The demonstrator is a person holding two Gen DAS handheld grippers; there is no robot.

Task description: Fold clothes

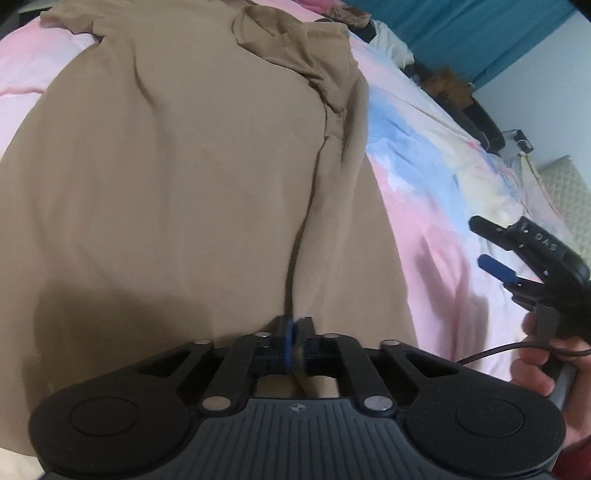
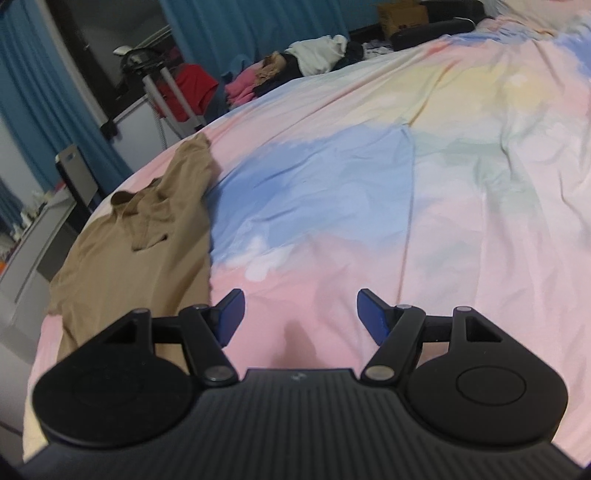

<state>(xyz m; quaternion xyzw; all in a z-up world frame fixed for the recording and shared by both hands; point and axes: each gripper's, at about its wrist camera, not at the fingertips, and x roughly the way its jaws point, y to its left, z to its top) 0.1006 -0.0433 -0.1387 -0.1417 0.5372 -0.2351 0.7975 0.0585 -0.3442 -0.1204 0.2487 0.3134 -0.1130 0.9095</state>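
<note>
A tan shirt (image 1: 177, 192) lies spread on a pastel bedsheet (image 1: 424, 177), one sleeve bunched at its far end. My left gripper (image 1: 293, 325) sits at the shirt's near edge. Its jaws stand almost together, and a raised ridge of the cloth runs straight into them. In the right wrist view the same tan shirt (image 2: 147, 258) lies to the left on the bedsheet (image 2: 369, 166). My right gripper (image 2: 300, 299) hovers over bare pink sheet beside the shirt, open, with nothing between its blue pads. The left wrist view also shows the right gripper (image 1: 479, 242), held by a hand (image 1: 532, 373).
A heap of mixed clothes (image 2: 314, 55) lies along the bed's far edge, with pink garments (image 2: 240, 88) and a red item (image 2: 188, 92) beside it. A cardboard box (image 2: 402, 14) stands behind. Blue curtains (image 2: 229, 29) and white furniture (image 2: 33, 243) border the bed at the left.
</note>
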